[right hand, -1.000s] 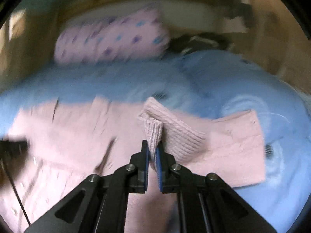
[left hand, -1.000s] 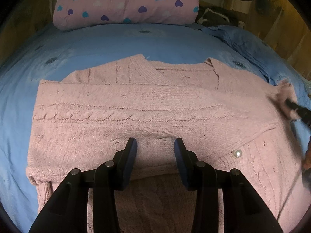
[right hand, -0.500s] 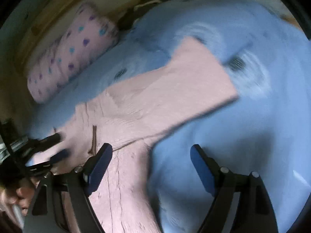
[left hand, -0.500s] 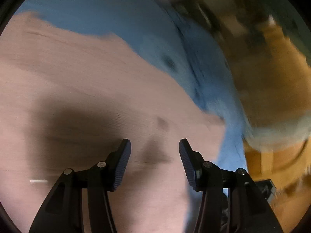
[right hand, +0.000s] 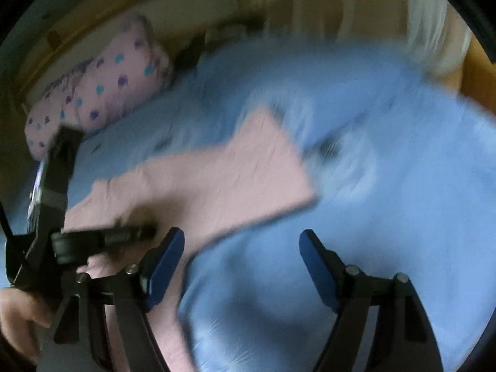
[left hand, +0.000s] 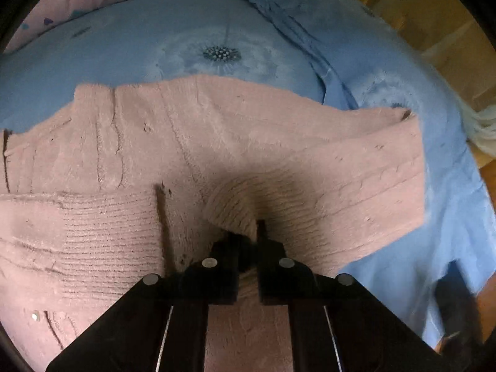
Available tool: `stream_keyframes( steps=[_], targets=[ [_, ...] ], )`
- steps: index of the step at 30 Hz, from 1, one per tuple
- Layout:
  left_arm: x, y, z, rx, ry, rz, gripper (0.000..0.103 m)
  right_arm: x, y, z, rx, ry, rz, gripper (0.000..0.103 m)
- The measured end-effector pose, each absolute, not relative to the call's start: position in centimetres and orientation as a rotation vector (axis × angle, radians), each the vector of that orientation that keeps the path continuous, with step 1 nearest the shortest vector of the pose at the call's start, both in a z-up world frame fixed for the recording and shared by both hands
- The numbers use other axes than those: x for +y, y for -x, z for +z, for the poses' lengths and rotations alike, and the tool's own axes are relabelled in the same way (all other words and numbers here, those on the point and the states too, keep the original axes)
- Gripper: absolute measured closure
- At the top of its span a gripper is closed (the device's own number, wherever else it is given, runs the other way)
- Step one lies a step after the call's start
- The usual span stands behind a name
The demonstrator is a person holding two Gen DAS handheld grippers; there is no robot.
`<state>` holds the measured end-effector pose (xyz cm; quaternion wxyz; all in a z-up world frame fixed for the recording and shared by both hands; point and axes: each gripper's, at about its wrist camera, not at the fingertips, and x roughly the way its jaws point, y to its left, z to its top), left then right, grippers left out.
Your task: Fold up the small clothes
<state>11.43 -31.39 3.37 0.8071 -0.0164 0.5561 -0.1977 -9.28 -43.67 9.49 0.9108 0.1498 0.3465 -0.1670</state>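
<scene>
Bunching pink sweater [left hand: 217, 142] between closed jaws.

My left gripper [left hand: 248, 232] points steeply down, jaws clamped on a knit fold. My right gripper [right hand: 241, 266] hangs wide, jaws closing slightly, nothing between them.

Dim room, pretty warm light. Blue bedsheet [left hand: 130, 62] with dandelion prints, heart-print pillow [right hand: 102, 93] at its far end, wooden floor [left hand: 434, 34] off the sheet's right side.
</scene>
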Motion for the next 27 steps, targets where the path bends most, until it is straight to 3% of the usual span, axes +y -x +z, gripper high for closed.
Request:
stream_keyframes(
  steps=[4,9,14,19,27],
  targets=[
    [-29.4,-11.2,4.2,1.186,0.098,-0.474,0.103,-44.4,11.1,11.7,0.636,-0.278,-0.388,0.022],
    [-24.6,-9.4,7.7,1.093,0.248,-0.534,0.103,-45.7,9.1,9.8,0.741,-0.336,-0.419,0.022],
    [-20.1,-9.0,10.1,1.045,0.221,-0.525,0.103,-46.3,8.2,8.2,0.811,-0.421,-0.414,0.022],
    [-16.7,-9.7,9.4,1.05,0.199,-0.453,0.103,-46.0,7.4,7.7,0.828,-0.498,-0.365,0.022],
    [-10.8,-7.0,9.9,0.977,0.232,-0.396,0.103,-43.2,6.3,7.2,0.864,-0.368,-0.347,0.022]
  ],
)
